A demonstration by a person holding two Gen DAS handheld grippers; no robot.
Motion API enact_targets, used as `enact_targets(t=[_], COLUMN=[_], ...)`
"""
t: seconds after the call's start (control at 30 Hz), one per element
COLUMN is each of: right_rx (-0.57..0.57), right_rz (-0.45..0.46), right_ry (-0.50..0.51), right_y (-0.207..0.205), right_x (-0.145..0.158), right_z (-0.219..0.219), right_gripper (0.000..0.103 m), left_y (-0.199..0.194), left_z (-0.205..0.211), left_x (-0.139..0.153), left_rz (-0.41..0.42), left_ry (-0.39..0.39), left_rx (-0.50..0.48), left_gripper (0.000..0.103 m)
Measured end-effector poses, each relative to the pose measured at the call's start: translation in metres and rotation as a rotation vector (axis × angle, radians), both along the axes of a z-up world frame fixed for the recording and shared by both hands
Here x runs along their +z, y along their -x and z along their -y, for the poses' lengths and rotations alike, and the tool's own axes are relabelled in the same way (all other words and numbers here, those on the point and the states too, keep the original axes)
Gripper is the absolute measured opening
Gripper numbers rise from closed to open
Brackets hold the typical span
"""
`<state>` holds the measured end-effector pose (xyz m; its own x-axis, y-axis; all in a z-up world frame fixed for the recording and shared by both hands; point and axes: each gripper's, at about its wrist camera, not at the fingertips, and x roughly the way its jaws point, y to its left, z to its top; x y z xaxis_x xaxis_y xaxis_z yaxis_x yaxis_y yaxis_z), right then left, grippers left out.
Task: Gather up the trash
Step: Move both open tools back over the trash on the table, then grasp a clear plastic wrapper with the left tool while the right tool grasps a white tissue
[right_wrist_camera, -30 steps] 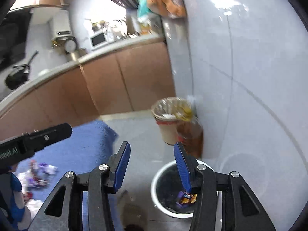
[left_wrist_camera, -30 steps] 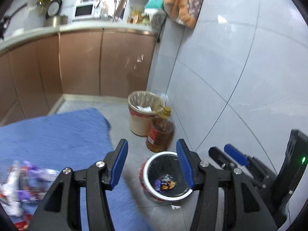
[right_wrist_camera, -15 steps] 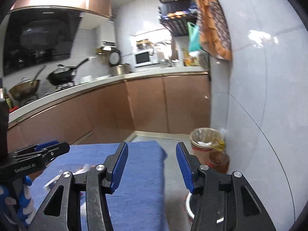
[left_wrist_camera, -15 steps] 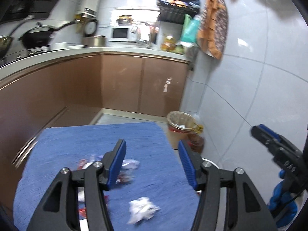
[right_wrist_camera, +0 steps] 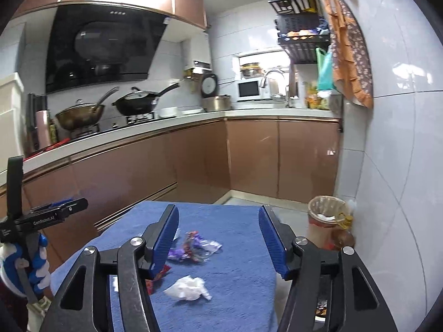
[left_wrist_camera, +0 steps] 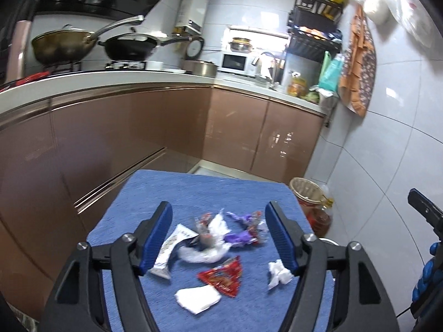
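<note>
– Left wrist view: which step is reached?
– Trash on the blue cloth (left_wrist_camera: 249, 193) is being approached; the left gripper (left_wrist_camera: 218, 238) and right gripper (right_wrist_camera: 218, 242) are empty, jaws just opened wider. The crumpled tissue (right_wrist_camera: 188, 290) must next be straddled at lower centre. Earlier, the bin was faced.

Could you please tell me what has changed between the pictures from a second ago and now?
Both grippers have swung up and away from the bin on the floor and now face the blue cloth. The left gripper and right gripper have just been opening, with nothing between the jaws. The red wrapper, crumpled tissue and the other scraps lie untouched on the cloth.
</note>
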<state>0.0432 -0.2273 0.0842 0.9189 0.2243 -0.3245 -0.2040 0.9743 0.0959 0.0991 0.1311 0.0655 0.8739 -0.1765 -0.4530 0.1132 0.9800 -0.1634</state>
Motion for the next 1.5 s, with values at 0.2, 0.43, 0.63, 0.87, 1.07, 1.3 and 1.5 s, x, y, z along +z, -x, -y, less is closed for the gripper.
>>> enact_targets(t=[0.2, 0.43, 0.63, 0.87, 1.07, 1.3, 1.5], right_rx=[0.056, 0.129, 0.204, 0.277, 0.319, 0.336, 0.355], right_rz=[-0.032, -0.112, -0.203, -0.346, -0.450, -0.533, -0.574], right_ry=[0.016, 0.037, 0.043, 0.055, 0.057, 0.002, -0.027], right_y=[0.001, -0.013, -0.035, -0.068, -0.095, -0.127, -0.146], right_x=[-0.010, -0.040, -0.075, -0.130, -0.172, -0.204, -0.222], right_z=[-0.017, -0.030, -0.035, -0.047, -0.056, -0.052, -0.049], right_gripper=[0.061, 0.062, 0.063, 0.063, 0.063, 0.063, 0.062], left_y=[0.010, -0.015, -0.046, -0.094, -0.131, -0.161, -0.177], left_z=[-0.022, -0.035, -0.022, -0.004, 0.008, 0.010, 0.011], left_x=[-0.008, -0.035, -0.066, -0.106, -0.131, -0.158, -0.170], left_rz=[0.022, -0.061, -0.161, -0.273, -0.337, -0.415, -0.458], left_ry=[0.007, 0.056, 0.068, 0.055, 0.016, 0.014, 0.038], left_rx=[0.064, 0.062, 0.013, 0.000, -0.007, -0.001, -0.011], left_gripper=[0.081, 0.081, 0.081, 0.080, 0.071, 0.054, 0.033])
